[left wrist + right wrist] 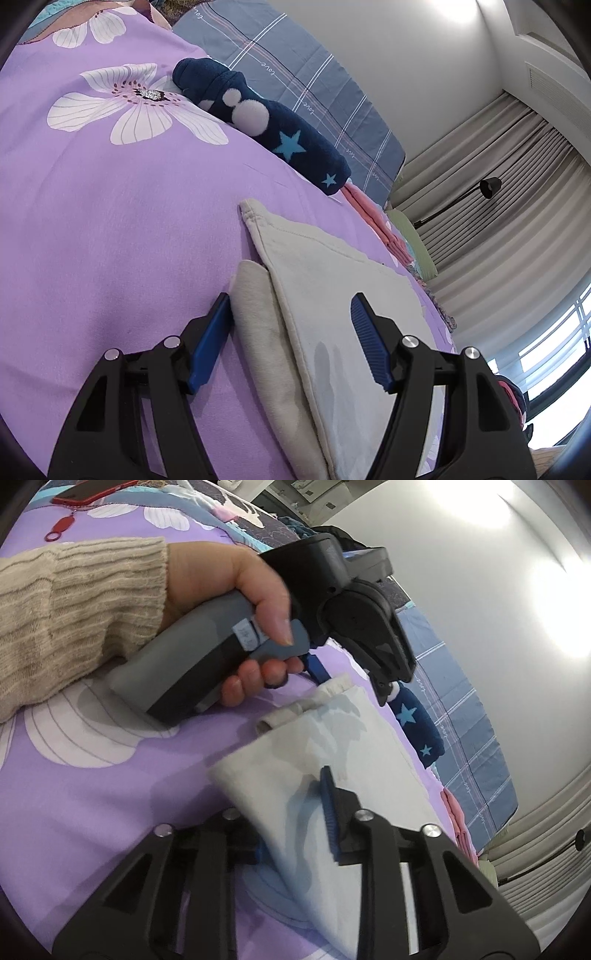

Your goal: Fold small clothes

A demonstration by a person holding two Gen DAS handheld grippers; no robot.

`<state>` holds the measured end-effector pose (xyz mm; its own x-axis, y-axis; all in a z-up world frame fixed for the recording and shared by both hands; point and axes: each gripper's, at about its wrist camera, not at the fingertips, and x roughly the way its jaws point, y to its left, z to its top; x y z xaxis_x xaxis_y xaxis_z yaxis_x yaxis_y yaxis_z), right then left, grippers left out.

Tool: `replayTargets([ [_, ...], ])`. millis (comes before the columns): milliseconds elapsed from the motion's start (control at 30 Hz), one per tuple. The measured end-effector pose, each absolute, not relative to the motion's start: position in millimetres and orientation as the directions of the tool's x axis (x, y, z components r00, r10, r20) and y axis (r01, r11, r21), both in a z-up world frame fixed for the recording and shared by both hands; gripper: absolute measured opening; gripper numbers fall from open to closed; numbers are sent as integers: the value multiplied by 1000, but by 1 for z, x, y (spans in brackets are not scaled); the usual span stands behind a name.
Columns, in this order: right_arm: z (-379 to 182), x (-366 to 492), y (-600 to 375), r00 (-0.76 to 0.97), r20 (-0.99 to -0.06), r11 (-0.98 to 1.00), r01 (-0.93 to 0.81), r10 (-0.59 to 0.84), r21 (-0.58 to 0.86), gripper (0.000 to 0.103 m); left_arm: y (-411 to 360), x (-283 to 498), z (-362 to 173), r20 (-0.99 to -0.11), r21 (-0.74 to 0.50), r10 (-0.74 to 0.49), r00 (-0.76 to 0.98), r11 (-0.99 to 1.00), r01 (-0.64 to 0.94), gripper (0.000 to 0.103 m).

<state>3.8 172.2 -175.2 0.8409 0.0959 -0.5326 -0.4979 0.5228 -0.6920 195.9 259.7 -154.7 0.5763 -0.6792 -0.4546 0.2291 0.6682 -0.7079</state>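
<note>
Two grippers work at one cream garment point(332, 280) that lies on a purple floral bedsheet point(110, 221). Seen from the left wrist, the left gripper point(291, 339) has its blue pads point(210, 343) spread wide, one on each side of the garment's near edge, with a folded flap of cloth just inside the left pad; nothing is pinched. The garment's long axis runs away from this camera, up and slightly left, ending in a stitched hem corner that points toward a dark blue fleece piece with stars point(266, 122). That fleece piece lies farther up the bed, angled from upper left down to lower right, next to a blue-grey plaid quilt point(295, 81). A folded pink cloth point(373, 221) lies just beyond the fleece piece's lower end.

From the right wrist, the person's left hand point(229, 590), in a beige knit sleeve point(74, 616), grips the left gripper's grey handle. The right gripper point(295, 819) has the garment's near part between its fingers; one pad is hidden by blurred cloth, so I cannot tell whether it is clamped. A red phone point(92, 493) lies at the top left.
</note>
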Motion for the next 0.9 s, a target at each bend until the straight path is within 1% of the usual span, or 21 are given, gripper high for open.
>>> replayTargets([
  [33, -178, 3, 174, 840, -534, 509, -504, 99, -698, 15, 259, 197, -154, -459, -705, -678, 574, 671, 230, 67],
  [67, -178, 2, 175, 841, -531, 503, -504, 102, -702, 11, 258, 198, -153, -462, -702, -677, 573, 674, 229, 63],
  [100, -178, 1, 175, 839, -533, 499, -511, 112, -700, 6, 258, 200, -153, -471, -699, -674, 570, 679, 225, 48],
  [133, -176, 1, 174, 834, -537, 502, -521, 127, -690, 5, 256, 203, -153, -481, -701, -675, 560, 679, 218, 38],
  [167, -173, 1, 172, 828, -543, 509, -530, 138, -678, 5, 255, 209, -157, -497, -710, -679, 541, 676, 197, 23],
  [200, -170, 2, 170, 820, -552, 522, -540, 150, -660, 4, 255, 213, -159, -505, -716, -679, 532, 674, 181, 14],
  [267, -163, 4, 164, 806, -565, 549, -557, 176, -623, 3, 255, 218, -160, -503, -732, -686, 526, 662, 164, 10],
  [400, -146, 6, 150, 793, -570, 613, -565, 218, -552, 3, 245, 215, -141, -532, -684, -646, 547, 709, 172, 8],
  [500, -128, 8, 137, 784, -568, 671, -564, 251, -482, 3, 236, 215, -118, -523, -672, -640, 562, 716, 191, 8],
  [567, -114, 8, 124, 791, -549, 709, -549, 269, -444, 3, 226, 215, -104, -521, -658, -636, 570, 724, 207, 8],
  [633, -97, 9, 105, 807, -518, 749, -523, 283, -406, 3, 207, 217, -86, -538, -615, -613, 578, 755, 228, 8],
  [733, -79, 11, 79, 817, -496, 794, -498, 294, -348, 3, 179, 219, -65, -551, -578, -600, 581, 776, 254, 7],
  [833, -64, 16, 43, 830, -474, 843, -459, 293, -282, 3, 153, 222, -51, -564, -551, -589, 579, 791, 268, 7],
  [900, -60, 16, 23, 841, -461, 859, -436, 284, -266, 3, 129, 225, -41, -578, -530, -579, 575, 802, 276, 7],
])
